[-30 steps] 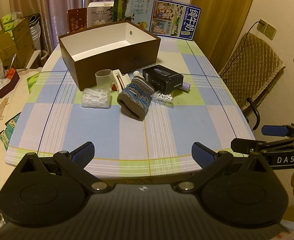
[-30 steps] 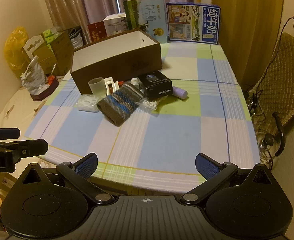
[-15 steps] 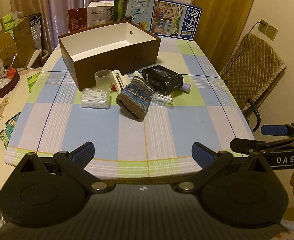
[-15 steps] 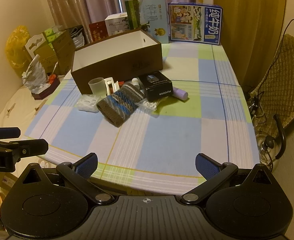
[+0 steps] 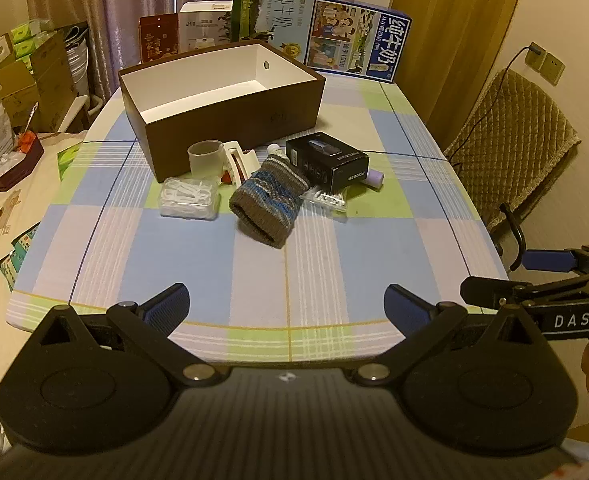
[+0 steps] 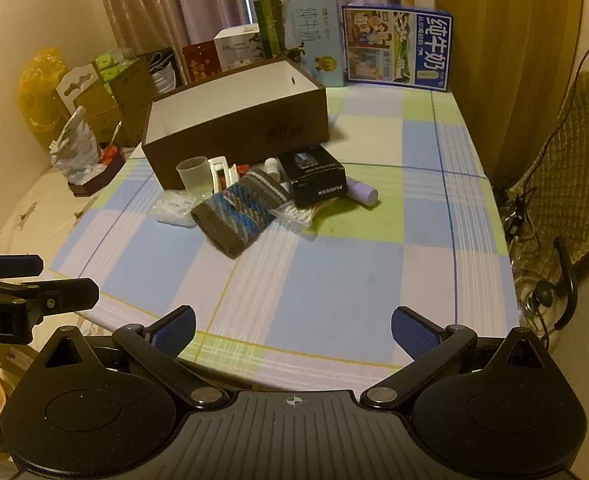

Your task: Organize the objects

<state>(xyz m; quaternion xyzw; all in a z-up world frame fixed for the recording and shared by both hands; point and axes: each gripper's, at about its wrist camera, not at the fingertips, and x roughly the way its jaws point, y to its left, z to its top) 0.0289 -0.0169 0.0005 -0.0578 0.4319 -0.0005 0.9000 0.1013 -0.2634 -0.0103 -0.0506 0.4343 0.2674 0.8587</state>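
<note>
Curtains and stacked cartons close off the far end of a bench (image 5: pixel 254 264) spread with a blue, green and lilac checked cloth. On its far half stands an open brown box (image 5: pixel 230 120), white inside and with nothing showing in it; that looks like the place the loose things belong. They lie in a huddle against its near wall: a black carton (image 5: pixel 328 160) with a lilac tube (image 6: pixel 361 191) poking out behind it, a striped knit pouch (image 5: pixel 270 200) leaning on the carton's corner, a clear lidded case (image 5: pixel 189 199) of white picks, a translucent cup (image 5: pixel 204 157) touching the box wall, a white clip (image 5: pixel 236 158) beside the cup, and a small clear packet (image 5: pixel 326 199) tucked under the pouch's right side.

Both tools hang back off the near edge. The left gripper (image 5: pixel 286 302) and the right gripper (image 6: pixel 292 326) each have jaws spread wide and grasping nothing, well apart from the huddle, which sits ahead and roughly centred between each pair of pads.

Nothing appears sorted yet, so the step is a first reach. I would judge the pouch the easy start: nearest, soft, on top. Come in low over the cloth, straddle its narrow middle, and lift clear before swinging over the box wall, so the packet and carton are not dragged along.
</note>
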